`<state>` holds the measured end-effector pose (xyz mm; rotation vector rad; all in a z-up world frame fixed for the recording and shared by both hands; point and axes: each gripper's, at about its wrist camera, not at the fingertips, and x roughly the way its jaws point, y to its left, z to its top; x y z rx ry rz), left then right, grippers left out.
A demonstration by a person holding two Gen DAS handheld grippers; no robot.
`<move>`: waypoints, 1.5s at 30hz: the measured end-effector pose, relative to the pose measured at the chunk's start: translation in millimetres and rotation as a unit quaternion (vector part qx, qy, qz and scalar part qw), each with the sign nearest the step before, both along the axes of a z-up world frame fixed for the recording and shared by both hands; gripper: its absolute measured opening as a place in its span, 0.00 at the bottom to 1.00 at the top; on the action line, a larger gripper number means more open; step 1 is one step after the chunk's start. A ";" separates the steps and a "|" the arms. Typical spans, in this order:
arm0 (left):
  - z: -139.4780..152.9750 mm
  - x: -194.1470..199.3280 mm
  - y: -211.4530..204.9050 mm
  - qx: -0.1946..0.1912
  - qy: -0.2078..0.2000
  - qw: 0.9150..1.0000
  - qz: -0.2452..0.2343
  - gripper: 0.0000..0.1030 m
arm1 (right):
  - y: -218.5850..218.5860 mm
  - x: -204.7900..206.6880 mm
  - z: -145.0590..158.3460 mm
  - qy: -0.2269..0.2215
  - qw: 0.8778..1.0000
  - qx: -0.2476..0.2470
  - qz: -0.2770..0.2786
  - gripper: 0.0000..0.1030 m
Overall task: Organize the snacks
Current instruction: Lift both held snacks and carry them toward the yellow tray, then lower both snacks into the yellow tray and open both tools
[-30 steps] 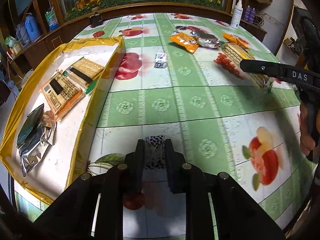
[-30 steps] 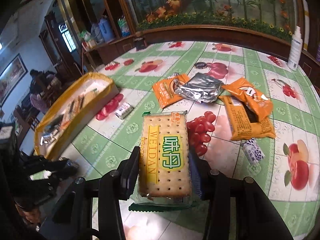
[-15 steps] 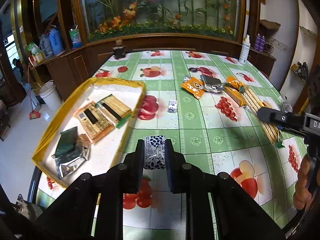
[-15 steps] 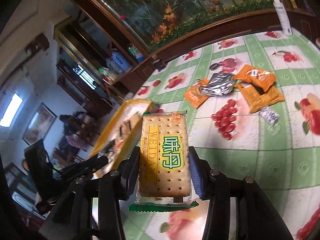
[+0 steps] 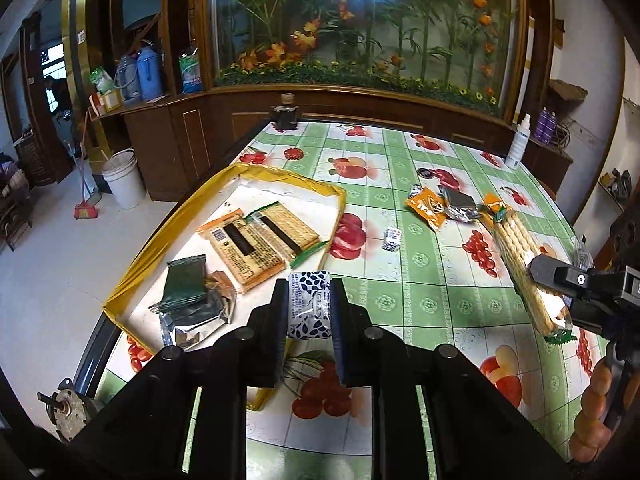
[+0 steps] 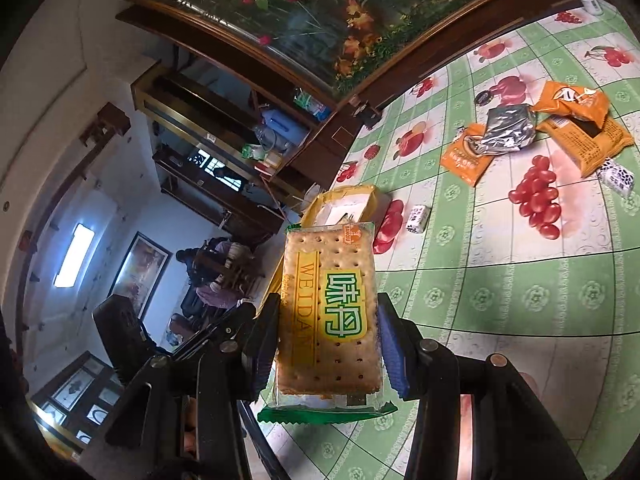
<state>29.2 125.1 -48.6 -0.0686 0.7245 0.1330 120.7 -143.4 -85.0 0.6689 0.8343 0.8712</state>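
Note:
My left gripper [image 5: 310, 304] is shut on a small blue-and-white patterned candy packet [image 5: 309, 308], held high above the table beside the yellow-rimmed tray [image 5: 160, 236]. The tray holds two cracker packs [image 5: 256, 240] and dark green and silver packets [image 5: 188, 304]. My right gripper [image 6: 326, 336] is shut on a WEIDAN cracker pack [image 6: 328, 316], lifted above the table; the pack also shows at the right of the left wrist view [image 5: 524, 264]. The tray's far end [image 6: 348, 200] shows behind the pack.
Orange and silver snack packets [image 6: 532, 128] lie in a group on the green fruit-print tablecloth [image 5: 400, 280]. Small patterned candy packets lie loose [image 5: 392, 239] [image 6: 418, 218] [image 6: 618, 176]. A white spray bottle [image 5: 518, 144] and a dark jar [image 5: 285, 114] stand at the far edge.
Both grippers have risen well above the table with their packets held. The right gripper has tilted and swung towards the tray side.

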 end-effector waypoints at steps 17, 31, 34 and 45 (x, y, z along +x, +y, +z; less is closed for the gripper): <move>-6.0 -0.1 44.5 -0.025 -0.001 0.999 0.039 0.16 | 67.2 13.5 10.5 -0.003 0.999 0.002 0.047 0.45; -18.3 12.5 73.2 -0.034 0.013 0.997 0.066 0.16 | 111.2 42.7 5.6 0.004 0.998 -0.014 0.065 0.45; -22.6 16.5 81.7 -0.036 0.019 0.996 0.074 0.16 | 124.8 49.0 5.9 0.003 0.997 -0.021 0.071 0.45; -38.5 26.4 96.6 -0.044 0.039 0.994 0.088 0.16 | 179.7 72.5 2.6 -0.001 0.995 -0.040 0.095 0.45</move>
